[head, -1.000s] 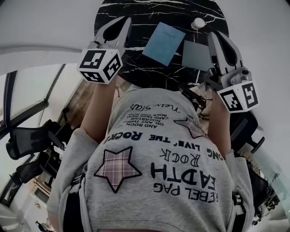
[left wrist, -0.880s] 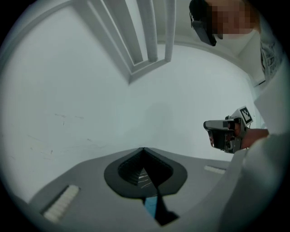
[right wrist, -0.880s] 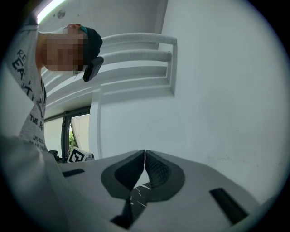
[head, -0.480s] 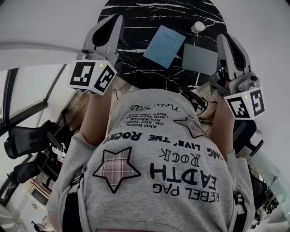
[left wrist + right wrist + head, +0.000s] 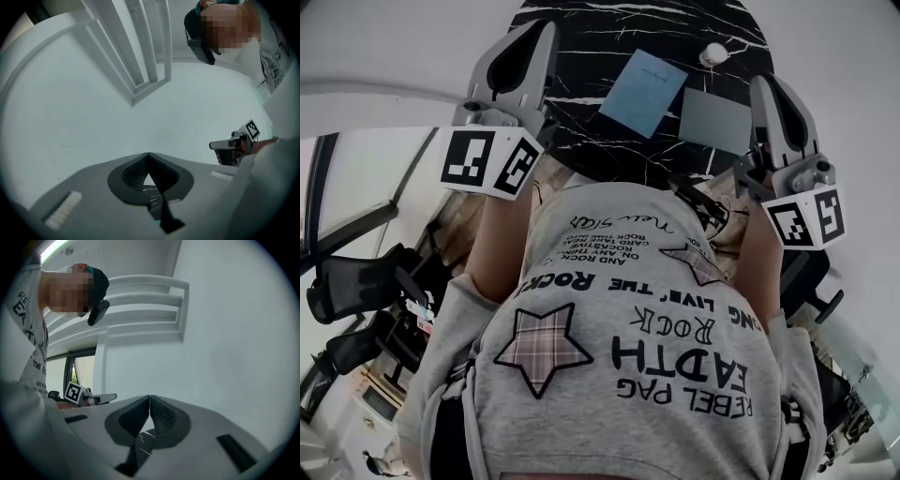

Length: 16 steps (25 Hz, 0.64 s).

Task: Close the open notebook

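Bare black tabletop (image 5: 581, 56) left of the blue notebook (image 5: 644, 92); grey pad (image 5: 714, 120) and white ball (image 5: 712, 53) close at its right.

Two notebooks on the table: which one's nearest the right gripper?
The grey notebook, right beside the right gripper; the blue notebook lies farther off, to its left.

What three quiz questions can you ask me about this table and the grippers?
1. True or false: the blue notebook lies on the black table.
2. The left gripper has its fingers: A) shut, B) wide open, C) holding a pen.
3. Fill in: the small round thing near the grey pad is ____.
Key: 1 true; 2 A; 3 white.
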{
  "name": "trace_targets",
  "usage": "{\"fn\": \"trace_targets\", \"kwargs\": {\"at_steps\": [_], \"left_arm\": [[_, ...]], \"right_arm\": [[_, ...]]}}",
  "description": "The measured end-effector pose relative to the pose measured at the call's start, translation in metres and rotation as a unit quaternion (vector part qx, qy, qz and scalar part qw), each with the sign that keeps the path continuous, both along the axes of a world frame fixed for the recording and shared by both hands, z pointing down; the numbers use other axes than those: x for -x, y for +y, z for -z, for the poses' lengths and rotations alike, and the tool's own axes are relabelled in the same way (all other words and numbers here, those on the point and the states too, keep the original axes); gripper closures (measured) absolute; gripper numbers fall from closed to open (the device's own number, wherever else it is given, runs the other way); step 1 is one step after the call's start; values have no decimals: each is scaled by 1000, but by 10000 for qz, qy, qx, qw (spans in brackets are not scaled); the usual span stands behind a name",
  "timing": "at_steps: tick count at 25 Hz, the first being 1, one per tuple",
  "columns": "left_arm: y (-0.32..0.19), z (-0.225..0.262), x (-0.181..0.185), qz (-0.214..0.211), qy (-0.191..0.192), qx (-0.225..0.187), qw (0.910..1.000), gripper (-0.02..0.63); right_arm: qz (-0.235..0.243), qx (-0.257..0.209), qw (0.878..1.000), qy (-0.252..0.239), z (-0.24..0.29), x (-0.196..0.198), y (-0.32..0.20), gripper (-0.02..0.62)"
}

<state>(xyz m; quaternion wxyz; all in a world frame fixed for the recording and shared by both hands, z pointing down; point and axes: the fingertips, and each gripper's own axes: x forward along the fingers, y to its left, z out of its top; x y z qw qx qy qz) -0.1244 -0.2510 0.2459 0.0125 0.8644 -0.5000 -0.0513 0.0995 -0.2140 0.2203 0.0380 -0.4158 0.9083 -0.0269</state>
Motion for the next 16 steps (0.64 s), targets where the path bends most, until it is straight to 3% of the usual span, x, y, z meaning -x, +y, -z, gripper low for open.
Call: {"fn": "trace_targets", "kwargs": {"at_steps": [16], "left_arm": [[2, -3, 7, 126, -32, -9, 9999, 597]], "right_arm": [[-89, -2, 9999, -52, -2, 1, 1, 583]]}}
